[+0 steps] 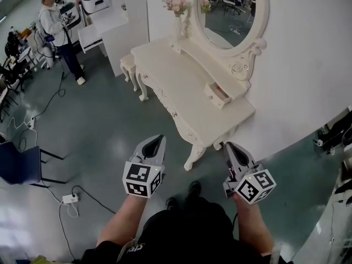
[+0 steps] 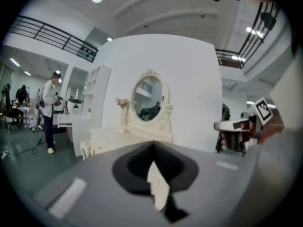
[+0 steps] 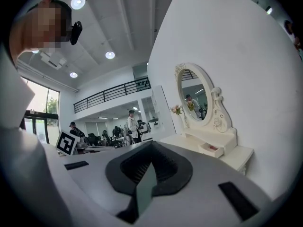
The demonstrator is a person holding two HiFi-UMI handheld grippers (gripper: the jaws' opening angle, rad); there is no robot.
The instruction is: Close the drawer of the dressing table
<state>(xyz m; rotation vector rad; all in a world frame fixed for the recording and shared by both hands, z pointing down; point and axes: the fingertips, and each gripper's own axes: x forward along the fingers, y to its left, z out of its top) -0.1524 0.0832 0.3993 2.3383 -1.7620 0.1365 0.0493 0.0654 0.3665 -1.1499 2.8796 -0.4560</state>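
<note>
— Where's the drawer?
— The drawer stands pulled out of the low shelf on the table, toward its right end, just below the mirror. Something reddish lies inside it.
— And your grippers?
— Your left gripper and right gripper are over the floor in front of the table, well apart from the drawer and touching nothing. The drawer lies ahead of both, nearer your right one; in the right gripper view it shows to the right of the jaws.
— Jaws?
— Both pairs are pressed together, nothing between them.
— Around it?
— Flowers stand left of the mirror.
</note>
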